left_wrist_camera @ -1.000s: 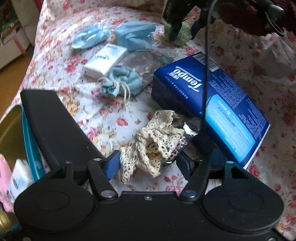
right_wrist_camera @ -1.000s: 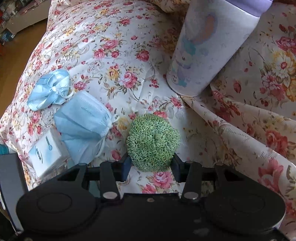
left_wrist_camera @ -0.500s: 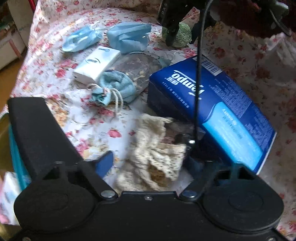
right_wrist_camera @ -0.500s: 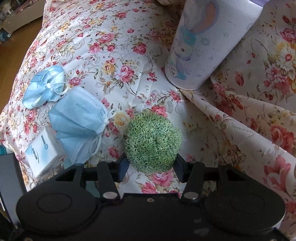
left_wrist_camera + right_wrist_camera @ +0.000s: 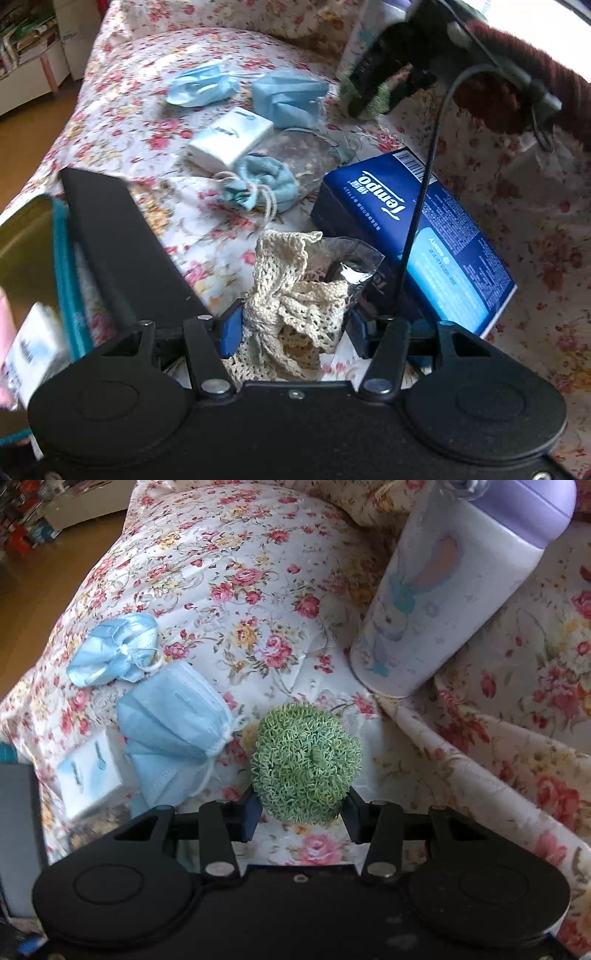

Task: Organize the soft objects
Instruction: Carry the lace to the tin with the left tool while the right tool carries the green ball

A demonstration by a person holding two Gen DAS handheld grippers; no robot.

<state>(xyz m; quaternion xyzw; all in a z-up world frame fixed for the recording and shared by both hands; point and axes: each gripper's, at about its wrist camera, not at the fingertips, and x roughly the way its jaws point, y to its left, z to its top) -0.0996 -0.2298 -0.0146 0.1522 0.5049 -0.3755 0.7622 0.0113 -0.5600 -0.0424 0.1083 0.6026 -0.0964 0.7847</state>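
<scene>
Early going, I judge — the left hand-held gripper (image 5: 293, 330), jaws closing, pinches the cream crocheted lace cloth (image 5: 291, 295), the right hand-held gripper (image 5: 301, 814), jaws closing, hugs the green looped scrubber ball (image 5: 306, 762), while blue face masks (image 5: 173, 738) lie beyond on the floral bed (image 5: 240, 572).

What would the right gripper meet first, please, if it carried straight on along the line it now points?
Most likely the floral bedcover. The right gripper points steeply down, its jaws closing around the green scrubber ball, which already sits between them. The bedcover seems to lie directly beneath, though the depth under the ball is unclear.
</scene>
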